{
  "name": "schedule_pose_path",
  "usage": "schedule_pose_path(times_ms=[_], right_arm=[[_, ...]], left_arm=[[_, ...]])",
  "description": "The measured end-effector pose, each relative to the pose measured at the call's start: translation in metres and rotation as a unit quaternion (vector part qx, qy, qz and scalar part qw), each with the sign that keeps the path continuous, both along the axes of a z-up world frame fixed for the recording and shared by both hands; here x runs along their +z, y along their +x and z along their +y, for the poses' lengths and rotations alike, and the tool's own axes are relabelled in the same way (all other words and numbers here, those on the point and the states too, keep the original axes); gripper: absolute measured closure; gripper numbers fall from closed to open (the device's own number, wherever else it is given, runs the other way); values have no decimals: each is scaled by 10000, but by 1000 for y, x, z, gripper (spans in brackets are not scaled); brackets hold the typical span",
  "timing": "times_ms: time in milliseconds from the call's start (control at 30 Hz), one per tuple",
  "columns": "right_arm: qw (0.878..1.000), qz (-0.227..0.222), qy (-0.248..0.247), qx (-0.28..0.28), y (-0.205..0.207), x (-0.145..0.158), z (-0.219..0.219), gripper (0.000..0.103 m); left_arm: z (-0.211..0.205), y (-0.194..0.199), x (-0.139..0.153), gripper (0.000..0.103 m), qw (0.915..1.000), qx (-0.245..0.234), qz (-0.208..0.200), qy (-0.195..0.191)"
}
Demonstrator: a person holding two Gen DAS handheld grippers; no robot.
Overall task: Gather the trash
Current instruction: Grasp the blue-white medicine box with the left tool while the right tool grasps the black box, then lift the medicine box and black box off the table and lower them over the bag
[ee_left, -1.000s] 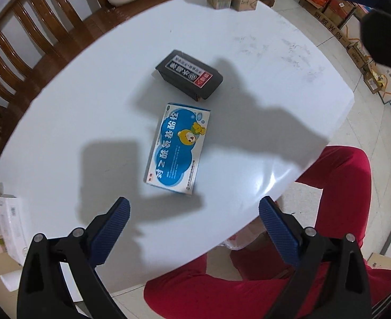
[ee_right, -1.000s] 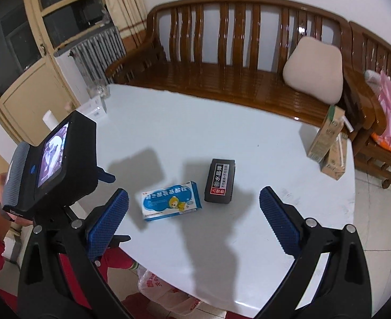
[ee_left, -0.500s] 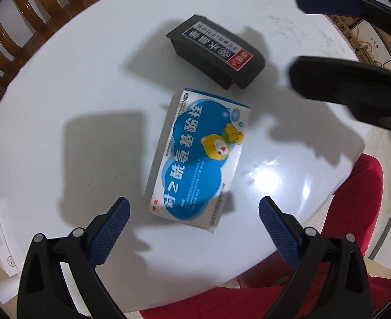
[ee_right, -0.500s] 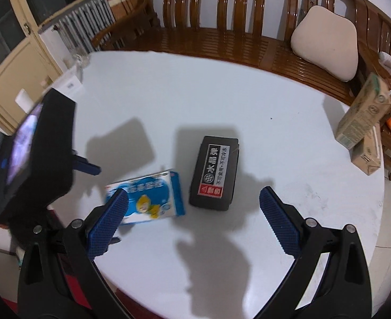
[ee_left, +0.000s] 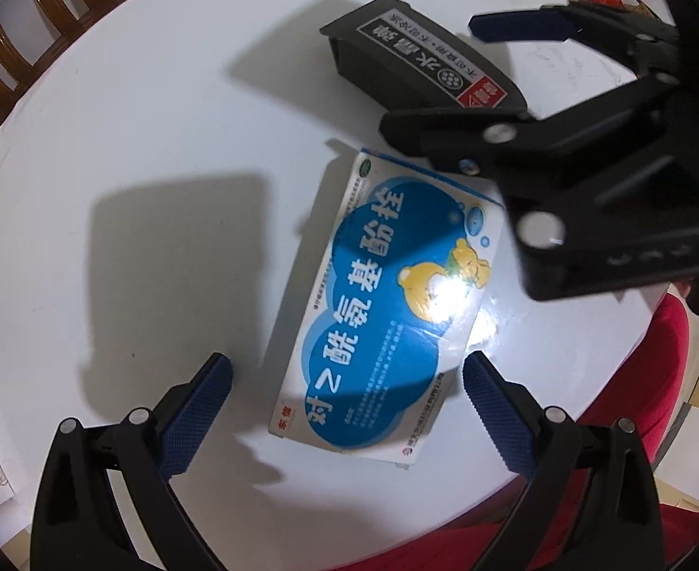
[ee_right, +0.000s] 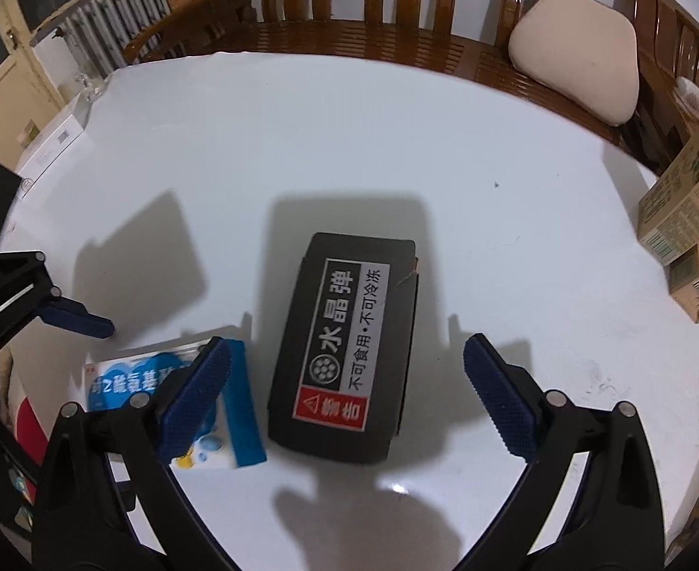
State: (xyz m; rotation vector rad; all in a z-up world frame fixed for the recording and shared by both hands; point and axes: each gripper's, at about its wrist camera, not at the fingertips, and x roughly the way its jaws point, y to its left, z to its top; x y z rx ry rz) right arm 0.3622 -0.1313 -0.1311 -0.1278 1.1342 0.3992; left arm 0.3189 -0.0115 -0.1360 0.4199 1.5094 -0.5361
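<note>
A blue and white medicine box (ee_left: 392,304) lies flat on the round white table (ee_left: 135,152). My left gripper (ee_left: 344,404) is open, its fingers on either side of the box's near end, just above it. A black box with a white label (ee_right: 344,357) lies beside it. My right gripper (ee_right: 344,399) is open and straddles the black box's near end. The right gripper also shows in the left wrist view (ee_left: 449,76) over the black box (ee_left: 425,71). The medicine box shows in the right wrist view (ee_right: 235,395), partly hidden by a finger.
A wooden bench (ee_right: 349,14) with a beige cushion (ee_right: 577,47) stands behind the table. Two cartons (ee_right: 687,209) stand at the table's right edge. A white box (ee_right: 54,142) sits at the left. The person's red trousers (ee_left: 644,428) are below the near edge.
Both grippers have come down and forward. The left now straddles the medicine box, the right the black box. Both boxes have stayed in place.
</note>
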Motion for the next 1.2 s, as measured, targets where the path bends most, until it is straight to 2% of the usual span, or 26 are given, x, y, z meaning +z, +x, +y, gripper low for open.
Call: schedule_pose_path(times_ms=[33,100,167,267,333,367,433,500,567,667,867,1033,1133,1200], right_arm=[[10000,10,8,-31,2,-3,-1,8],[10000,50,-11,-85,4,-7,-3,18],[9999,58,-11,-94,5,-9,-3,22],[9992,-122,-368,-76,4,-9,1,40],[9991,-173,-376,-22,4,-8,3,50],[9990,-181,-397,-19,4,-8,3,51],[9990,-179,-408,-55,4,-8,3,51],[9989,-185,-413,-107,4,-6,2,51],[9989,-224,-368,-181,1,-3,-2,51],[9986,-326,-314,-267,-6,8,-6,51],[9959,-739,-417,-318,-32,41,-10,51],[9930,-1098,-352,-267,-69,73,-6,51],[9921,-1174,-341,-273,-85,83,-8,51],[9918,-1190,-350,-299,-94,85,-8,51]], left_arm=[[1,0,0,8,10000,-4,-13,-15],[5,1,1,8,10000,12,-52,-44],[6,1,1,8,10000,11,-87,-43],[4,0,2,9,9999,10,-140,-65],[3,0,4,14,9998,18,-216,-55],[1,1,5,16,9996,15,-264,-34],[-7,-1,9,29,9994,21,-334,-32],[-6,-2,14,36,9993,85,-357,-105],[-2,-1,15,37,9990,232,-296,-245],[4,-3,17,37,9980,417,-449,-184],[13,-28,40,38,9918,719,-1056,-93],[15,-60,64,41,9859,807,-1439,-284],[19,-65,70,42,9872,801,-1287,-490],[29,-64,70,42,9871,885,-1257,-439]])
